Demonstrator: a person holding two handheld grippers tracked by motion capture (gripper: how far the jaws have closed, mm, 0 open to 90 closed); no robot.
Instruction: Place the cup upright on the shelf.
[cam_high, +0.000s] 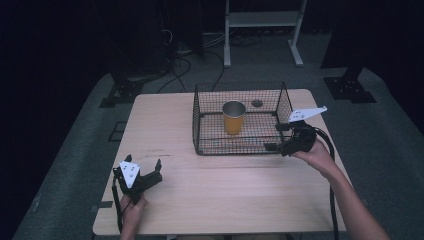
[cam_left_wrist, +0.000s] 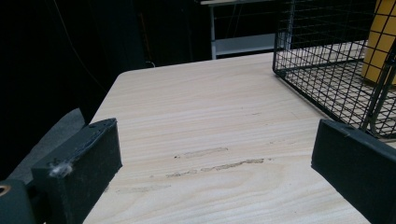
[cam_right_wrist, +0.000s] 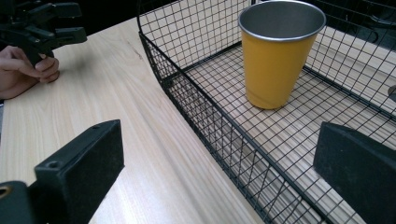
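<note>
A yellow cup (cam_high: 233, 117) with a metal inside stands upright in a black wire basket (cam_high: 200, 135) at the table's far middle. In the right gripper view the cup (cam_right_wrist: 275, 56) stands inside the basket (cam_right_wrist: 196, 98), ahead of the wide-apart jaws. My right gripper (cam_high: 276, 137) is open at the basket's front right corner, empty. My left gripper (cam_high: 145, 167) is open near the table's front left, over bare wood, holding nothing. In the left gripper view the basket (cam_left_wrist: 322, 70) and a strip of the cup (cam_left_wrist: 380, 42) lie at the upper right.
The light wooden table (cam_high: 225, 195) has bare room in front and to the left of the basket. A small round hole (cam_high: 257, 103) sits in the tabletop behind the cup. Beyond the table are a white frame (cam_high: 262, 20), dark stands and cables on the floor.
</note>
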